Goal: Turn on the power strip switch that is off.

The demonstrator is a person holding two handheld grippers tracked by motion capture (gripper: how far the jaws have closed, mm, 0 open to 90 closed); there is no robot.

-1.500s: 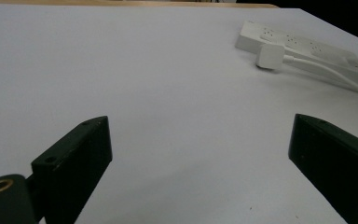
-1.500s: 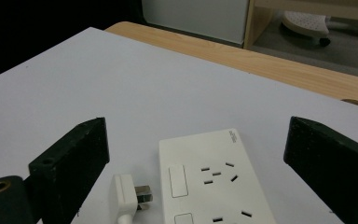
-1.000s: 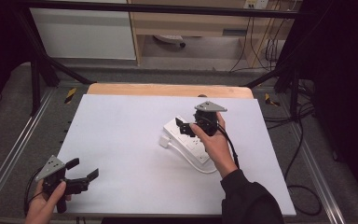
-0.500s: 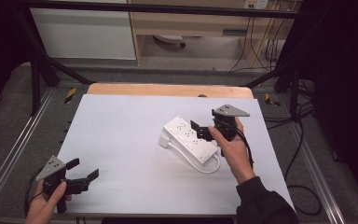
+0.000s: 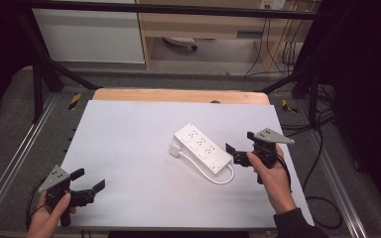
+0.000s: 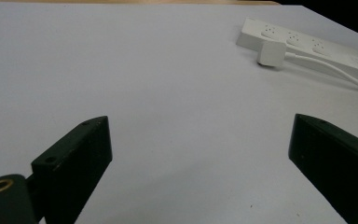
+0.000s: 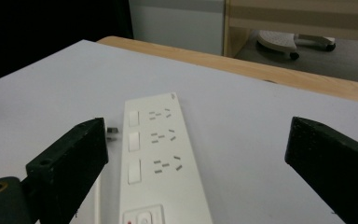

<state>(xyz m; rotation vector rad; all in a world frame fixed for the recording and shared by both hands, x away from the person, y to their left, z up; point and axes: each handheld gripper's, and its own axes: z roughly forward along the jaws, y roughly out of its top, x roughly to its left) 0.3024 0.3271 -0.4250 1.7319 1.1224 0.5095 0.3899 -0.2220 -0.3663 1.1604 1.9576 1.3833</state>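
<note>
A white power strip (image 5: pixel 201 147) lies at an angle on the white table (image 5: pixel 129 129), right of the middle. Its white plug (image 5: pixel 175 149) rests beside its left end, and the cable (image 5: pixel 225 176) loops round the near end. My right gripper (image 5: pixel 239 143) stands open just right of the strip and holds nothing. In the right gripper view the strip (image 7: pixel 161 158) runs away between the open jaws, with the plug prongs (image 7: pixel 113 132) at the left. My left gripper (image 5: pixel 89 179) is open at the front left corner. Its view has the strip (image 6: pixel 307 46) and plug (image 6: pixel 270 53) far off.
A wooden strip (image 5: pixel 178 95) borders the table's far edge. Metal rails (image 5: pixel 10 163) run along both sides. Behind stand a white cabinet (image 5: pixel 89 34) and a shelf with a chair base (image 5: pixel 178 43). Cables (image 5: pixel 322 198) hang off the right side.
My right gripper has drawn back from above the power strip toward the right and the front. The strip lies free on the table. The left gripper has stayed put.
</note>
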